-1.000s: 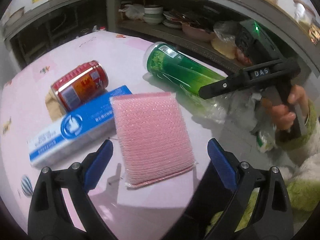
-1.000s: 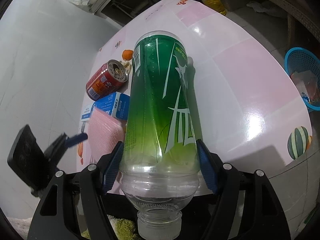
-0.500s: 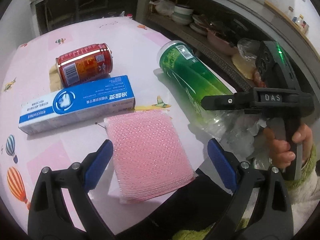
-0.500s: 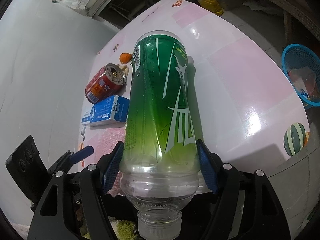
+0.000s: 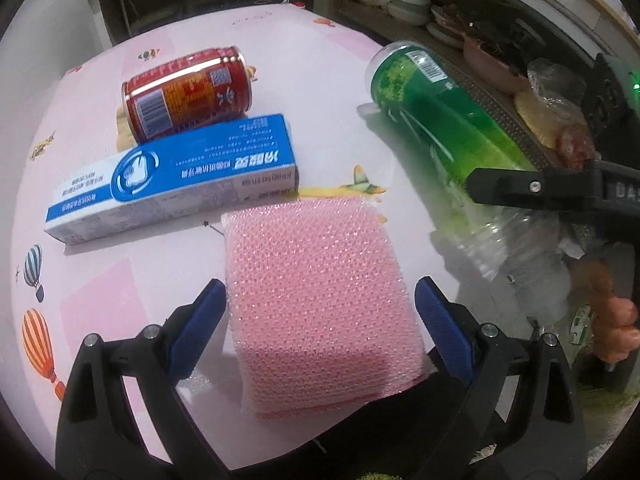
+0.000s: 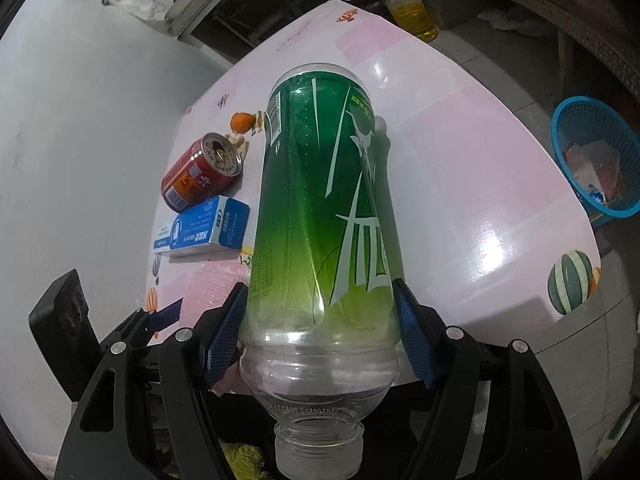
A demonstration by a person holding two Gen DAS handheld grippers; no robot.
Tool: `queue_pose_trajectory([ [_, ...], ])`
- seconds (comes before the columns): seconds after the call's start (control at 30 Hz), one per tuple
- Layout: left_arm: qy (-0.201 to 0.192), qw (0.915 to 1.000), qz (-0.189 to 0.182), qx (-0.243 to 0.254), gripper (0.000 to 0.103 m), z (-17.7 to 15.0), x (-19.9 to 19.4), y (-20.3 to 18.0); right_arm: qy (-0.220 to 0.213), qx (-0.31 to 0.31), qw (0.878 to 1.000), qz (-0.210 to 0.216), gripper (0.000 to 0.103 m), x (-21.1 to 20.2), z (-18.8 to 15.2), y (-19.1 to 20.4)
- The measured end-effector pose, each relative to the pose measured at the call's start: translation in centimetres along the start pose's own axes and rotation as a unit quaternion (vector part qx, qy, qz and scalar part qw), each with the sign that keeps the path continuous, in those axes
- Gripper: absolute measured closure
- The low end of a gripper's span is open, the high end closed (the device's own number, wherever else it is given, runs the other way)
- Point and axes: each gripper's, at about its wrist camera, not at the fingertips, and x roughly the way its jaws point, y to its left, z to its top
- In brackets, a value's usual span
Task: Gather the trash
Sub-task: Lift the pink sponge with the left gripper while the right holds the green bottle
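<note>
In the left wrist view the left gripper [image 5: 318, 320] fills the bottom of the frame, its jaws spread wide; the blue pads stand either side of the near end of a pink bubble-wrap pad [image 5: 316, 300] and I cannot tell whether they touch it; the pad lies flat at the near edge of the table [image 5: 304, 80], its near end overhanging that edge; just beyond it, at centre left, lies a blue and white carton [image 5: 176, 176], long side across the frame; touching the carton's far side, a red can [image 5: 188, 94] lies on its side at upper left; at upper right a green plastic bottle [image 5: 440, 120] lies slanting toward the right edge, where one black finger of the right gripper crosses it and a hand [image 5: 612, 320] holds the handle at lower right.

In the right wrist view the right gripper [image 6: 318, 336] sits at the bottom, its jaws pressed against both sides of the bottle [image 6: 320, 220] just above its clear shoulder, capped neck nearest the lens and base pointing away up the frame; the left gripper [image 6: 160, 316] shows at lower left; farther up on the left lie the carton [image 6: 204, 228] and then the can [image 6: 200, 176], open top facing the lens; at the right edge a blue basket [image 6: 560, 136] holding scraps stands on the floor beside the table [image 6: 460, 160]; a bottle of yellow liquid [image 6: 408, 12] stands beyond the table's far corner at the top.
</note>
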Motion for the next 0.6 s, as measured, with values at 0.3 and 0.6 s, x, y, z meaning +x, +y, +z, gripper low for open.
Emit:
queue_pose_trajectory([
  [0.3,0.002,0.9999,-0.005,-0.015,0.020,-0.2,0.2,0.8,0.014,-0.004,1.000,-0.009,0.032,0.2,0.7,0.1],
  [0.6,-0.006,0.9999,-0.002,-0.011,0.022,-0.5,0.1,0.8,0.017,-0.005,1.000,-0.015,0.026,0.4,1.3,0.5],
])
